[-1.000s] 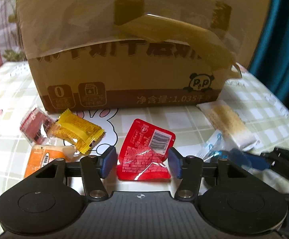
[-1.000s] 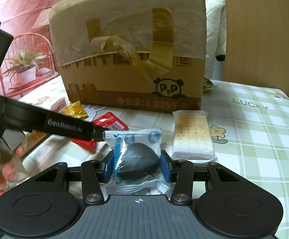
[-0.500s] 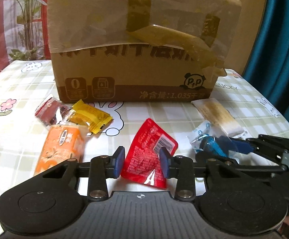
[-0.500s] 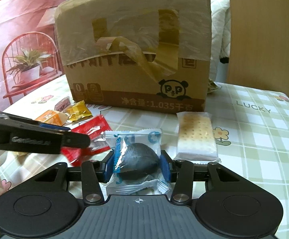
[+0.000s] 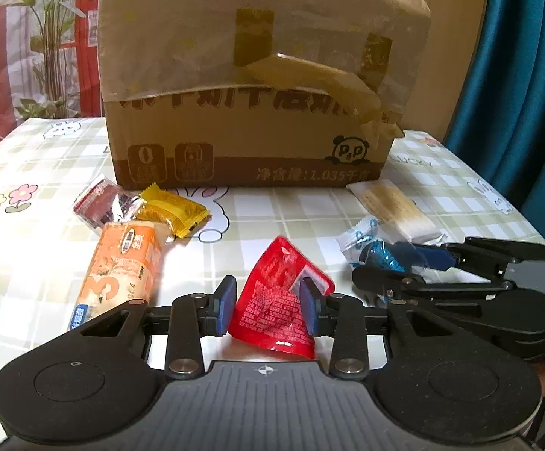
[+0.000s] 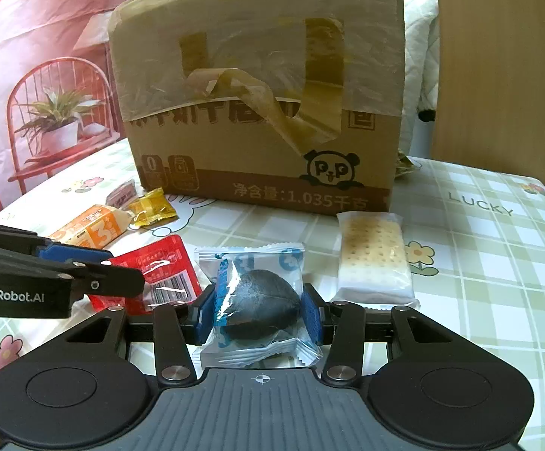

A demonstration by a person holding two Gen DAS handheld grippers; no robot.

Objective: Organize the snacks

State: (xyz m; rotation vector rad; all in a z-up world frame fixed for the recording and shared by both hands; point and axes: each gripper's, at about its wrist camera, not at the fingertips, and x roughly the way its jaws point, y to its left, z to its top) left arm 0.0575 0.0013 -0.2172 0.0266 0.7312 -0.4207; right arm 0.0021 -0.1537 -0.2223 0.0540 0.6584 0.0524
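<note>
red packet [image 5: 278, 300] lifted since earlier, left tongs [image 5: 264, 306] clamped; right tongs [image 6: 259, 310] gripping dark snack [image 6: 261, 306]

Red snack packet [image 5: 278, 300]: glossy, tilted, clamped between blue pads. Blue-white wrapped dark snack [image 6: 257, 300]: likewise clamped. Cracker pack [image 6: 374, 259]: flat on cloth.

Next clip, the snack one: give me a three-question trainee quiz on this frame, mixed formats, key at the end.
1. True or false: the left gripper is shut on the red packet.
2. The right gripper grips: A) cracker pack B) clear packet with a dark snack C) yellow candy
3. Fill in: the loose snacks lie in front of a taped cardboard ____.

Key: 1 true; 2 B; 3 box.
</note>
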